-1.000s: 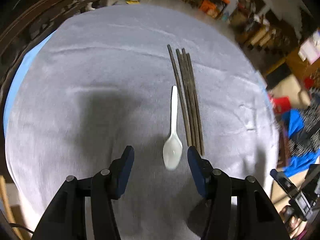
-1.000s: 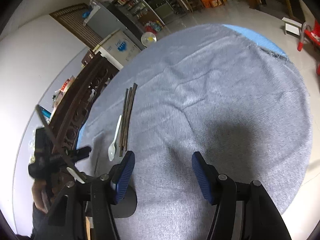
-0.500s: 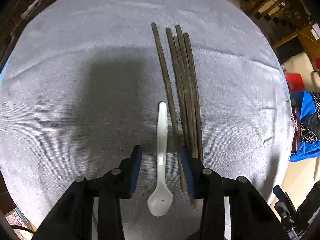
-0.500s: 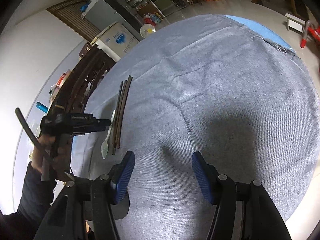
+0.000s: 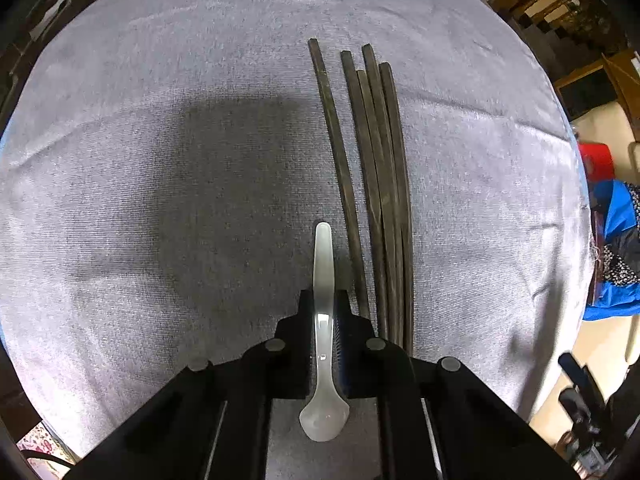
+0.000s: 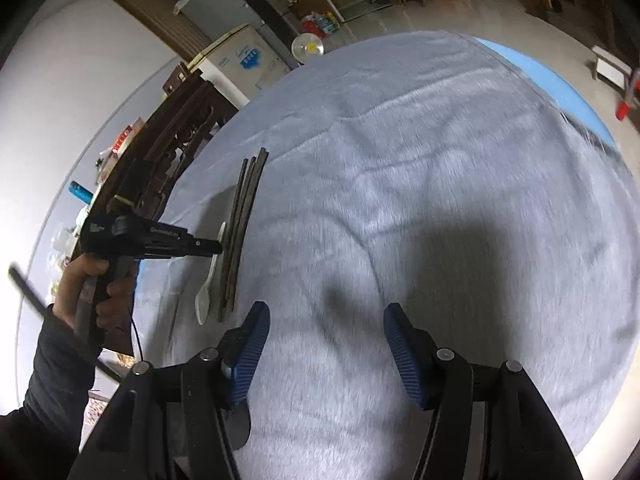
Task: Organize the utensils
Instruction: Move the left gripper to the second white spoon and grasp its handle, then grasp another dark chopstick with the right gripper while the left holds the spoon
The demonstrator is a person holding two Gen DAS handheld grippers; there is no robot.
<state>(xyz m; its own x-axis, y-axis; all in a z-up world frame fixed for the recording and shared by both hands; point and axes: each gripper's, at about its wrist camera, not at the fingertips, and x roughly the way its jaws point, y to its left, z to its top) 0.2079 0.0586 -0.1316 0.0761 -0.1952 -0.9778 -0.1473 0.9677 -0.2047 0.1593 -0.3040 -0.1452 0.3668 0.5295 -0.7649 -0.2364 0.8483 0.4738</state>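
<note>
A white plastic spoon (image 5: 323, 252) lies on the grey cloth, bowl toward the camera. My left gripper (image 5: 323, 298) points steeply down over it, its jaws closing on the handle, and the pads press it from both sides. Several dark wooden chopsticks (image 5: 380, 200) lie side by side just right of the spoon. The right wrist view shows the same spoon (image 6: 203, 300), the chopsticks (image 6: 240, 224) and the left gripper (image 6: 214, 249), held by a hand (image 6: 84, 280) in a dark sleeve. My right gripper (image 6: 326, 320) hovers open over bare cloth, with nothing between its fingers.
The grey cloth (image 5: 160, 160) covers a round table with a blue edge (image 6: 560, 80). Dark carved wooden furniture (image 6: 168, 168) stands beyond the far left rim, with a white chest freezer (image 6: 244, 60) behind it. A blue garment (image 5: 616, 240) lies off the table's right side.
The left gripper came down over the spoon and its jaws went from wide open to shut on the handle. The right gripper drifted a little over the cloth and stayed open.
</note>
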